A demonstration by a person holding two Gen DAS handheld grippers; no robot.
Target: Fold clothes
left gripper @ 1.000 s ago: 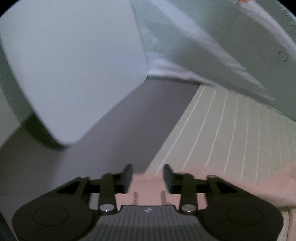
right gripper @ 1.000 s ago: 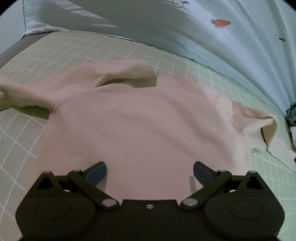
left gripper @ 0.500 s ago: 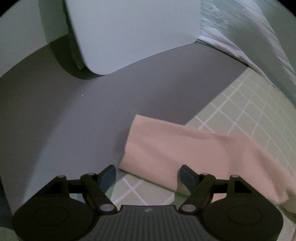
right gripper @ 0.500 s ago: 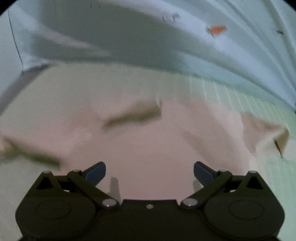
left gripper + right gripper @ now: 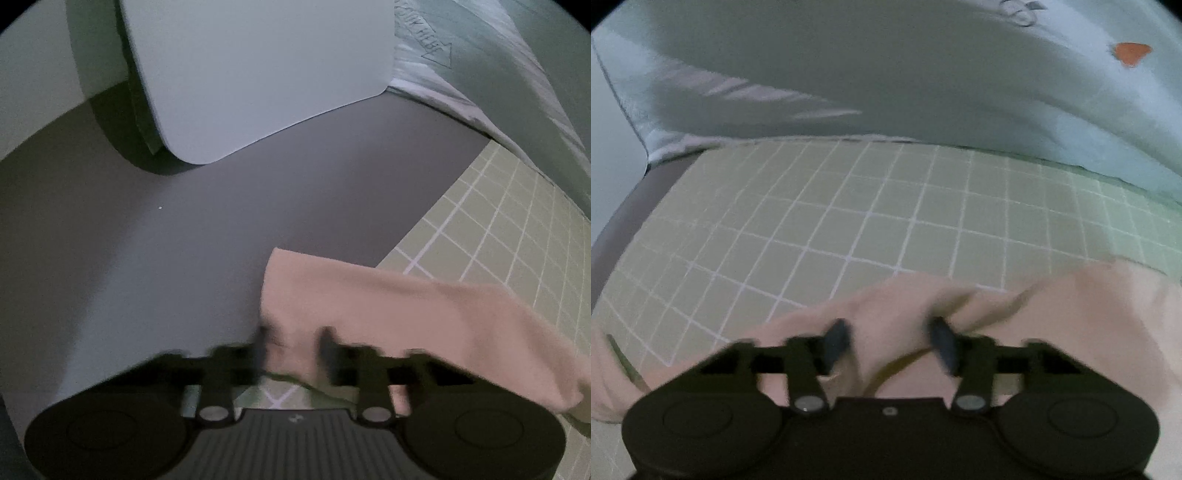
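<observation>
With each gripper's jaws part-closed around the pink garment point(image 5: 388, 310), the left gripper point(image 5: 293, 349) and right gripper point(image 5: 890, 341) should pinch fully before lifting evenly off the green mat point(image 5: 871, 206).

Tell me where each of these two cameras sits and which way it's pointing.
Left wrist view: sits on the left tool, looking forward and down at a pink garment sleeve end lying over the grey surface and green grid mat; only the blurred tool shows.
Right wrist view: sits on the right tool, looking forward over bunched pink cloth and the mat toward a pale blue sheet; only the tool shows.
Shared: the garment, mat and sheet.
</observation>
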